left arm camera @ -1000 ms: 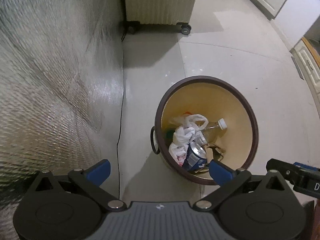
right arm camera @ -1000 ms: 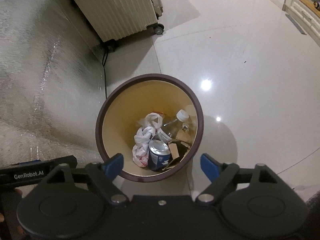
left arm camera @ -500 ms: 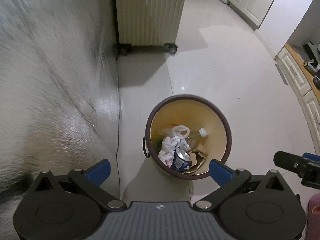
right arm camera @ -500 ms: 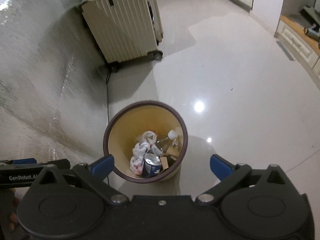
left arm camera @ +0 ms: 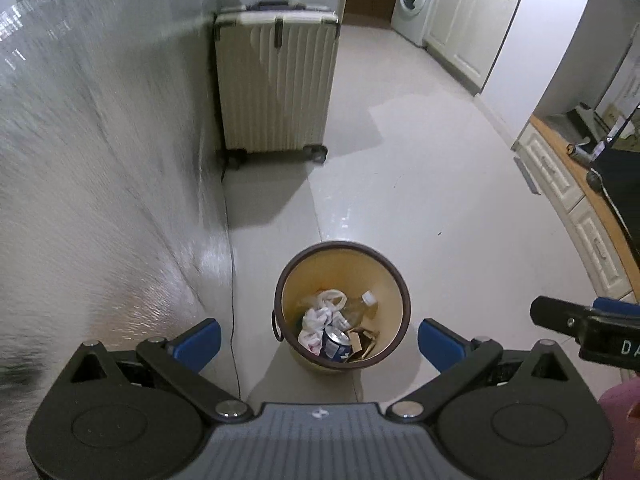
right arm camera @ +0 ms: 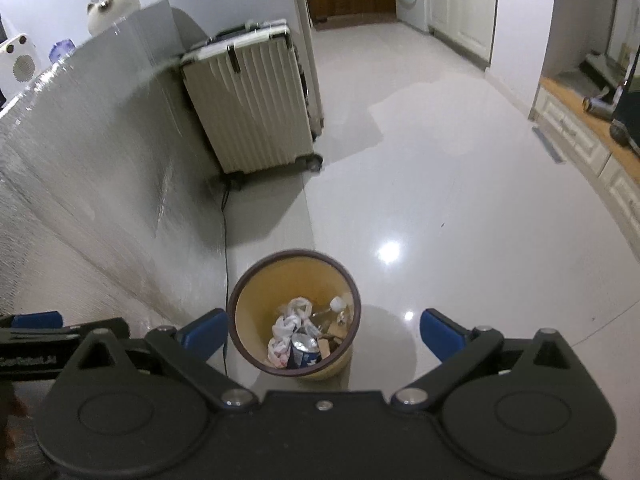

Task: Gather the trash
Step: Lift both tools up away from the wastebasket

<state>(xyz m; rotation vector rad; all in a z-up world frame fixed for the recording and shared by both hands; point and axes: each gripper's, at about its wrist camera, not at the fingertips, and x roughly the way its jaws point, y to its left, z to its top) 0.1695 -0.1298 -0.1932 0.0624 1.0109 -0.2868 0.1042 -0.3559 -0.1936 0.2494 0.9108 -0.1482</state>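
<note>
A round trash bin (left arm camera: 390, 280) with a dark brown rim and cream inside stands on the floor; it also shows in the right wrist view (right arm camera: 248, 280). Inside lie a white plastic bag (left arm camera: 320, 316), a blue can (left arm camera: 335, 343), a clear bottle (left arm camera: 362, 302) and brown cardboard (left arm camera: 364, 340). My left gripper (left arm camera: 319, 340) is open and empty, well above the bin. My right gripper (right arm camera: 324, 334) is open and empty too, also above the bin. The right gripper's side shows at the right edge of the left wrist view (left arm camera: 588, 328).
A cream ribbed suitcase (left arm camera: 276, 84) on wheels stands beyond the bin against a silvery textured wall (left arm camera: 100, 180). A black cable (left arm camera: 232, 280) runs down beside the wall. White cabinets (left arm camera: 568, 184) line the right side. A washing machine (left arm camera: 412, 4) stands far back.
Both grippers have risen away from the bin, which now looks much smaller. The suitcase and far room have come into view. Both grippers stay open.
</note>
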